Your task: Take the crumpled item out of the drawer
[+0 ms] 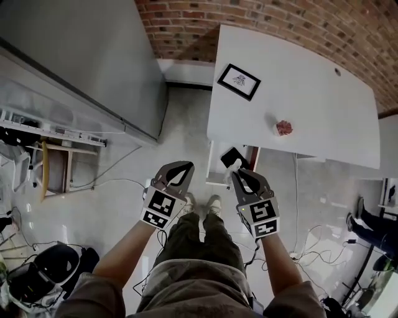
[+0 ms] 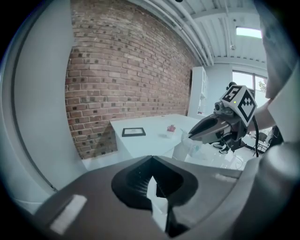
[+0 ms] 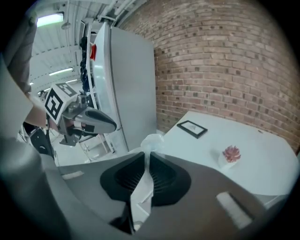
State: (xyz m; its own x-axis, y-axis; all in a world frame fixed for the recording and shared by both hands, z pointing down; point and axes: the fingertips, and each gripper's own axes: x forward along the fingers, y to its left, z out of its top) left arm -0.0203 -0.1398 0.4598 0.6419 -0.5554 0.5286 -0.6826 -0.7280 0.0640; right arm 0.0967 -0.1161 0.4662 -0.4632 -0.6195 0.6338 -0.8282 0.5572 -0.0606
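Observation:
My right gripper [image 1: 237,176] [image 3: 148,156] is shut on a crumpled clear plastic item [image 3: 153,141], which sticks out beyond the jaw tips. The left gripper view shows that item [image 2: 186,143] hanging at the tip of the right gripper [image 2: 193,135]. It is held up over the open white drawer [image 1: 217,165] below the white table's [image 1: 311,93] near edge. A black object [image 1: 232,154] lies in the drawer. My left gripper [image 1: 185,168] [image 2: 151,160] is shut with nothing in it, to the left of the drawer and above the floor.
On the table lie a black-framed picture [image 1: 239,81] and a small pink plant in a white pot [image 1: 283,128]. A tall grey cabinet [image 1: 81,56] stands at the left, a brick wall [image 1: 267,18] behind. Cables [image 1: 118,181] run over the floor.

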